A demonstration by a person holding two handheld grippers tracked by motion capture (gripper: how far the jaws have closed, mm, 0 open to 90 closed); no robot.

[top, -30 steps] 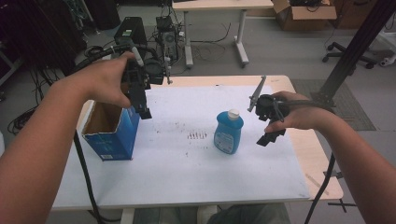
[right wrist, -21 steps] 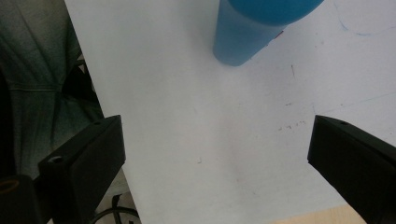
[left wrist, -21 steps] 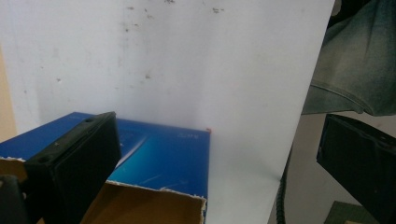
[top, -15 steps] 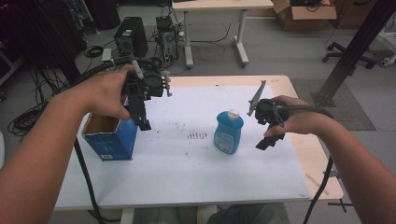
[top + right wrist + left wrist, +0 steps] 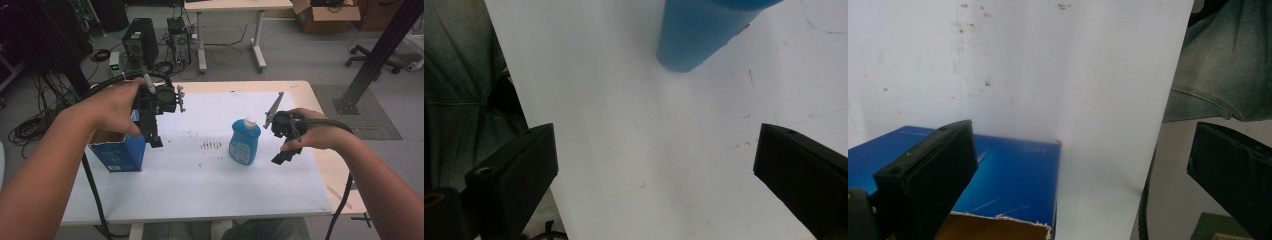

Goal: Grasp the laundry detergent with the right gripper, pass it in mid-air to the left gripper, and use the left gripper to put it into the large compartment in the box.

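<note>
A blue bottle point(image 5: 244, 144) with a white cap stands upright at the middle right of the white sheet point(image 5: 200, 170). An open-topped blue cardboard box point(image 5: 119, 154) stands near the left edge. My left gripper point(image 5: 154, 137) hangs jaws-down just right of the box, above the sheet. In the left gripper view the left gripper point(image 5: 1083, 160) is open and holds nothing, with the box point(image 5: 1008, 175) below its left jaw. My right gripper point(image 5: 285, 154) hovers just right of the bottle. Seen from its own camera, the right gripper point(image 5: 656, 160) is open and holds nothing, the bottle point(image 5: 704, 30) ahead.
The sheet covers a wooden table point(image 5: 330, 165) whose bare strip shows along the right side. On the floor beyond lie a computer tower point(image 5: 136, 42) and cables point(image 5: 30, 125). A second table point(image 5: 230, 10) stands farther back. A black post point(image 5: 375, 55) rises at the right.
My left gripper has dropped lower and come slightly nearer, beside the box's right side. The right gripper has sunk a little next to the bottle. Both stayed open.
</note>
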